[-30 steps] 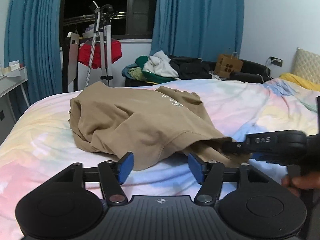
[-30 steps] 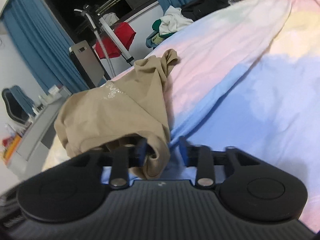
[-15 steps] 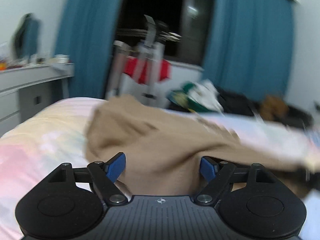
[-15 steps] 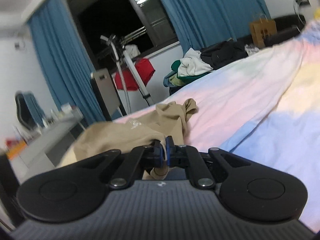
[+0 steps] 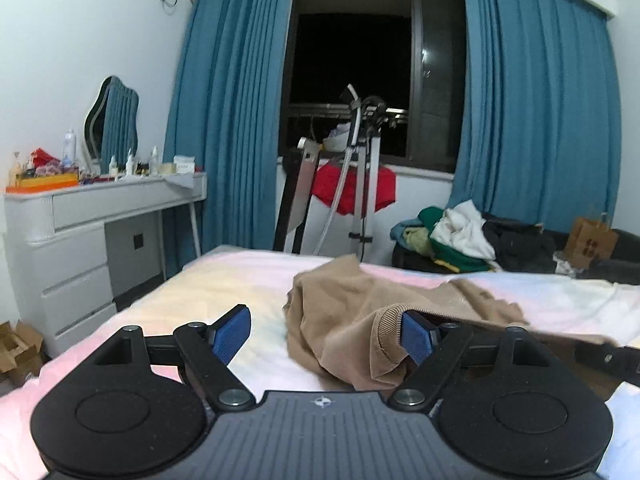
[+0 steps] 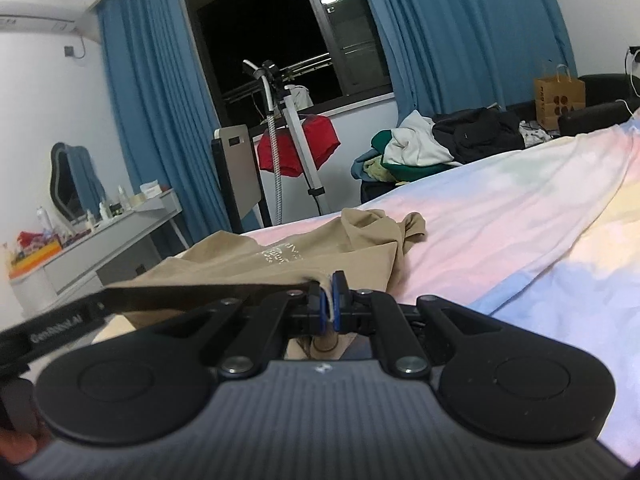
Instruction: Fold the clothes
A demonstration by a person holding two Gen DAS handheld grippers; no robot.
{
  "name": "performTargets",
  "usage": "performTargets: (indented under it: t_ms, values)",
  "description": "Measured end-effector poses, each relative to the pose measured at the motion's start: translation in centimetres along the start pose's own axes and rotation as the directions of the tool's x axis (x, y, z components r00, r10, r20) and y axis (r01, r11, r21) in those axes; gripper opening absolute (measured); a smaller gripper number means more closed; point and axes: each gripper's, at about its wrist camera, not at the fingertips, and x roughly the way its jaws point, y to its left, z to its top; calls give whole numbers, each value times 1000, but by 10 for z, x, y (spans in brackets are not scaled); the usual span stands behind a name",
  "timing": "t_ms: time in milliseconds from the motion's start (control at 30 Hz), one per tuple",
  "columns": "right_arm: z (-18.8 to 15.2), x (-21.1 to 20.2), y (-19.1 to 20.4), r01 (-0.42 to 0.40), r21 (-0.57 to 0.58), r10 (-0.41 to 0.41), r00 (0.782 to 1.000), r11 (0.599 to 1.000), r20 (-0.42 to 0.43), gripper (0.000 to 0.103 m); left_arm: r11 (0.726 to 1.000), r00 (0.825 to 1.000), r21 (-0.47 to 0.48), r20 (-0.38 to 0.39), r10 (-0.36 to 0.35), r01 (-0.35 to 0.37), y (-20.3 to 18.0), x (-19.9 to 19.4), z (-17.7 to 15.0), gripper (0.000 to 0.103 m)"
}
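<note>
A tan sweatshirt lies crumpled on the pastel bed. My left gripper is open just above the bed. The sweatshirt's ribbed hem drapes over its right finger, while the left finger is bare. In the right wrist view my right gripper is shut on a thin edge of the tan sweatshirt and holds it off the bed. The cloth stretches taut away from the pinch, and its pale print faces up. The left tool's dark side crosses the lower left there.
A white dresser with bottles and a mirror stands left of the bed. Beyond the foot are a garment steamer stand with a red cloth, a pile of clothes and a paper bag. Blue curtains flank the dark window.
The right gripper closed on the sweatshirt's edge and rose with it. The left gripper opened wider, rose and swung; the ribbed hem now hangs over its right finger.
</note>
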Motion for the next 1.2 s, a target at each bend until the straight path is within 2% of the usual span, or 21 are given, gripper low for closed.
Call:
performTargets:
  t_ms: [433,567,733,900,1200]
  values:
    - [-7,8,0,-4,23,5,998,1000,-56,6,999,995,-29,-99,30,-33,7,28,-12,81]
    - [-7,8,0,-5,29,7,998,1000,-60,6,998,984,-64,-177,-6,-5,8,40,-22,81]
    - [-7,7,0,-6,36,8,998,999,-67,6,999,968,-35,-249,8,-17,1,52,-35,81]
    - [-6,5,-1,-2,44,4,998,999,-60,6,1000,960,12,-280,20,-17,-9,59,-41,81]
    - [-5,4,-4,-3,57,6,999,998,-54,6,1000,954,7,-300,7,-5,-14,66,-46,81]
